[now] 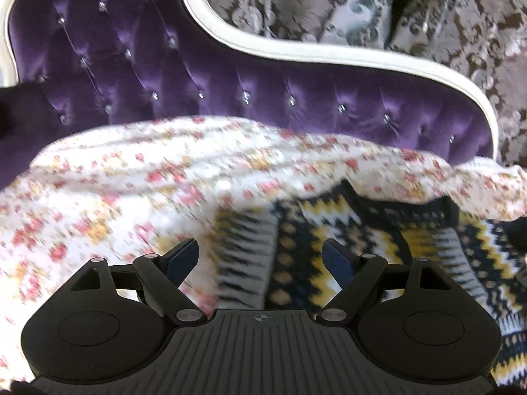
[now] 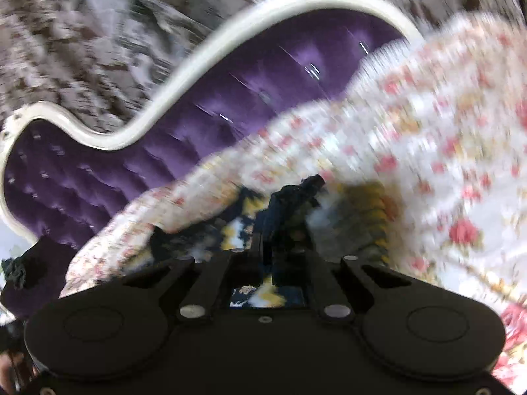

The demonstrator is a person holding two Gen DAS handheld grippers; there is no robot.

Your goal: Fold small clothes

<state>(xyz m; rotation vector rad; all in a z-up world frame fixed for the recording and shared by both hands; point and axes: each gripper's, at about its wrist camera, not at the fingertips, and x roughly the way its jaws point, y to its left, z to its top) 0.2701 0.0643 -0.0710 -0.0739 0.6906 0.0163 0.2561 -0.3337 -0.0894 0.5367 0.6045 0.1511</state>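
Left tool [image 1: 262, 253]: jaws wide apart, nothing held; blue-faced fingers [image 1: 182, 258] poised above the cloth.
Directly under and ahead of it: knitted garment [image 1: 306, 263], zigzag and diamond bands in navy, yellow, white and grey, lying on the floral sheet [image 1: 131, 177].
Floral sheet: white with pink and yellow flowers, rumpled, spreading left of and beyond the tool; one fold overlaps the knit's far edge.
Beyond the sheet: purple tufted backrest [image 1: 148, 65] with a curved cream frame; damask-patterned drapery [image 1: 428, 16] behind.

Right tool [image 2: 283, 217]: jaws closed tight on a bunched dark edge of the knitted garment [image 2: 250, 223], which sticks up past the tips. View heavily blurred. Floral sheet [image 2: 428, 131] rises to its right; purple backrest [image 2: 230, 98] to its left.
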